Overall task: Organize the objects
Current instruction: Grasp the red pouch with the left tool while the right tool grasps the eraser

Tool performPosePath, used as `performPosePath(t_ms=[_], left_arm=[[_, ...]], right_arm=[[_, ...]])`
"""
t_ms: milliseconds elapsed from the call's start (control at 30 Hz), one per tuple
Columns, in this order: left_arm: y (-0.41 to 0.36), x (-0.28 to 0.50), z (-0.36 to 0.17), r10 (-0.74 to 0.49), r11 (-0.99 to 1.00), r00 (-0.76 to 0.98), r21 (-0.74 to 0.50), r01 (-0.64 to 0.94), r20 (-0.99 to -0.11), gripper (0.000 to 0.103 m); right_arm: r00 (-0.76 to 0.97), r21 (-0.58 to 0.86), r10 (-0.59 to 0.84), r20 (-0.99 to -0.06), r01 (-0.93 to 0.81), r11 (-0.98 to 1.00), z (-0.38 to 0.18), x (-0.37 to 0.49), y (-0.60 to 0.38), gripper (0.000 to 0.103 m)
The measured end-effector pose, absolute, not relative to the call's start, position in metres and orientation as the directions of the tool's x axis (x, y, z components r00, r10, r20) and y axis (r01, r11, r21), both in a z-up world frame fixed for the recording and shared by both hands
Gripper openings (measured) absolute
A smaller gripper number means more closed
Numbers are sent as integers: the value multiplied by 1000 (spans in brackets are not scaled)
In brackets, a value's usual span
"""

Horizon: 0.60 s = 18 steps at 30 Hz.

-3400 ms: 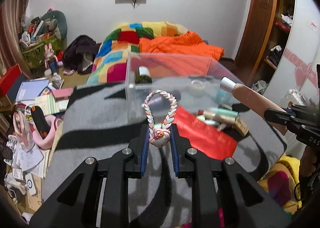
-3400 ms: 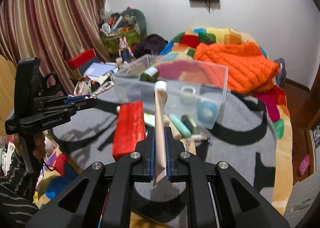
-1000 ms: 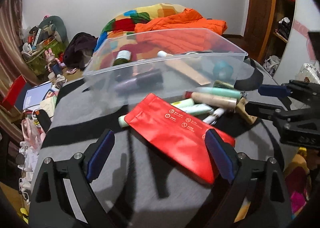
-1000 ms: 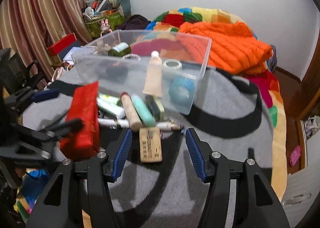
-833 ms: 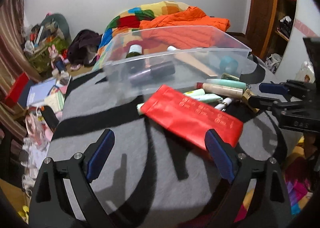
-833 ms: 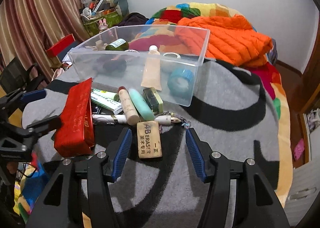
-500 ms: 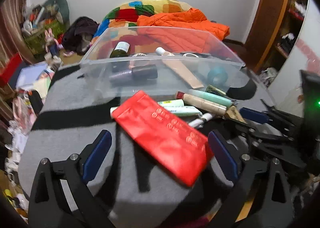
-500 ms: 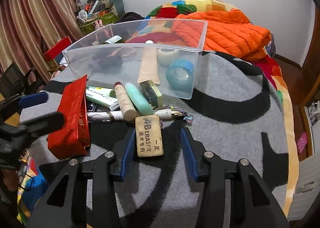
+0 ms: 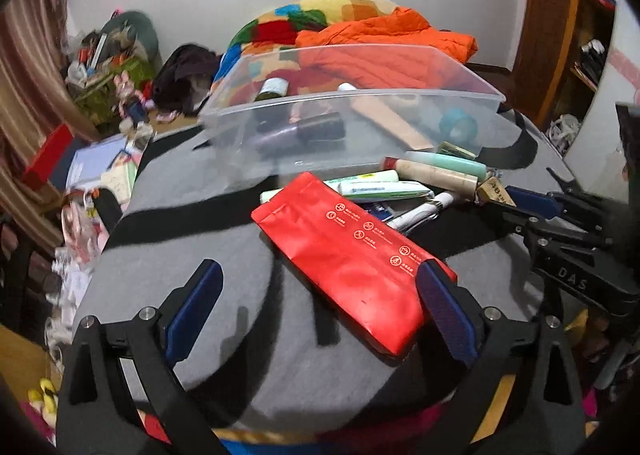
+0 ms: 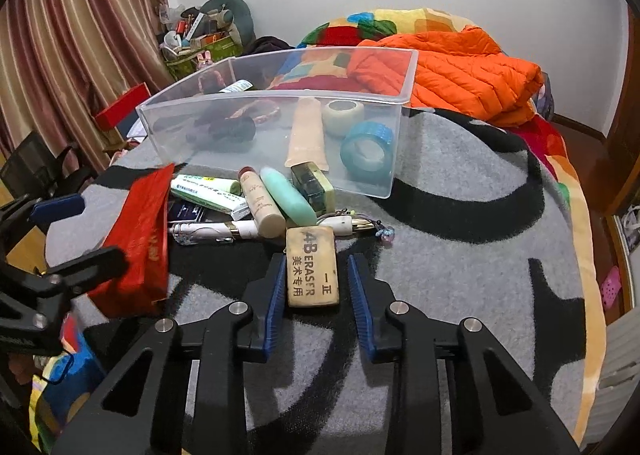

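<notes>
Closing my right tool (image 10: 316, 287) around the eraser (image 10: 313, 268), I have its jaws narrowing either side of the block with small gaps showing, so nothing is gripped yet. It lies at the near edge of the clutter, just before the clear bin (image 10: 360, 185), an easy first pick. My left tool (image 9: 316, 307) stands wide apart, straddling the near end of the red pouch (image 9: 352, 255), ready to take it next
</notes>
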<state>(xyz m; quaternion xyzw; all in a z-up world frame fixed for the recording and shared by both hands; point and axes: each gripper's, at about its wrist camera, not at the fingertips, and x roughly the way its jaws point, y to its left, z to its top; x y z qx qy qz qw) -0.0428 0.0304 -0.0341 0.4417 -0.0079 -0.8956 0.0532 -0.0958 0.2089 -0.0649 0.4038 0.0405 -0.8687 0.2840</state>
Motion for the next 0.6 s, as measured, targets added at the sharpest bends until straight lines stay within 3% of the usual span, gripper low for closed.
performPosePath(t_ms=[133, 333, 600], left_arm=[[36, -49, -27, -71, -994, -594, 4, 113, -801, 99], [59, -61, -46, -185, -980, -557, 112, 161, -810, 99], [43, -36, -55, -191, -977, -545, 103, 188, -816, 100]], right_arm=[[-513, 170, -474, -715, 531, -830, -65, -95, 210, 28], [-511, 179, -494, -703, 545, -819, -66, -90, 215, 28], [-519, 190, -508, -687, 546, -816, -69, -90, 218, 27]])
